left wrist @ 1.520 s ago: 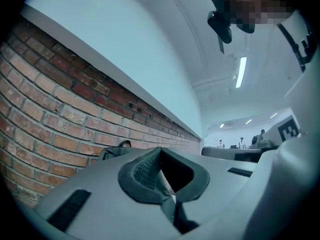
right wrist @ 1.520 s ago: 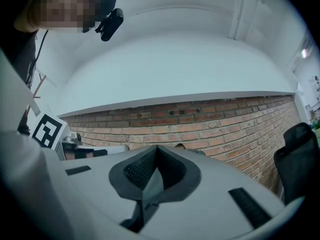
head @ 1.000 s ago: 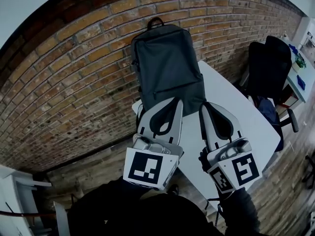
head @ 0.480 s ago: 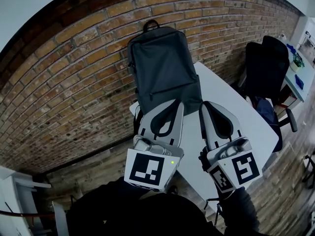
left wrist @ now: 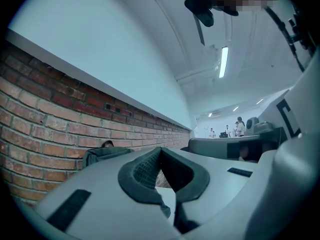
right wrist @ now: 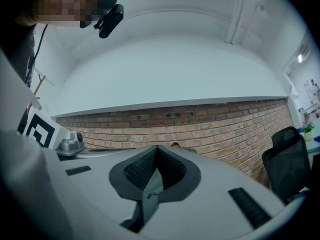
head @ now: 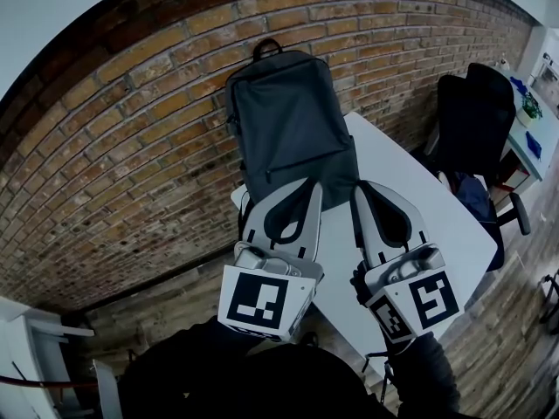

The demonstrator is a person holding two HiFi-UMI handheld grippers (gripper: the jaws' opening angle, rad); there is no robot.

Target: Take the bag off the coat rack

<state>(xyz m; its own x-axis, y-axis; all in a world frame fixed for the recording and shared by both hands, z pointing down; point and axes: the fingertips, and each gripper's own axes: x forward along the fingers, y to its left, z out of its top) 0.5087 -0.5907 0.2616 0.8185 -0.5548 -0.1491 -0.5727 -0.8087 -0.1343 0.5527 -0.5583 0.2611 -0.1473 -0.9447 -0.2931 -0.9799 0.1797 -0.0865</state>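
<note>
Against the brick wall (head: 131,129), the bag (head: 293,120) hangs just beyond both pairs of jaw tips; left gripper (head: 312,186) clenched, empty; right gripper (head: 360,190) clenched, empty; neither grasps the bag.

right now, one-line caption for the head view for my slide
Left gripper and right gripper, both shut, face a dark backpack against the brick wall.

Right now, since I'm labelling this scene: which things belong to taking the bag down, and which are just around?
Job: backpack hanging against the brick wall; left gripper and right gripper, both shut, empty.
Just around: white table; black office chair.
</note>
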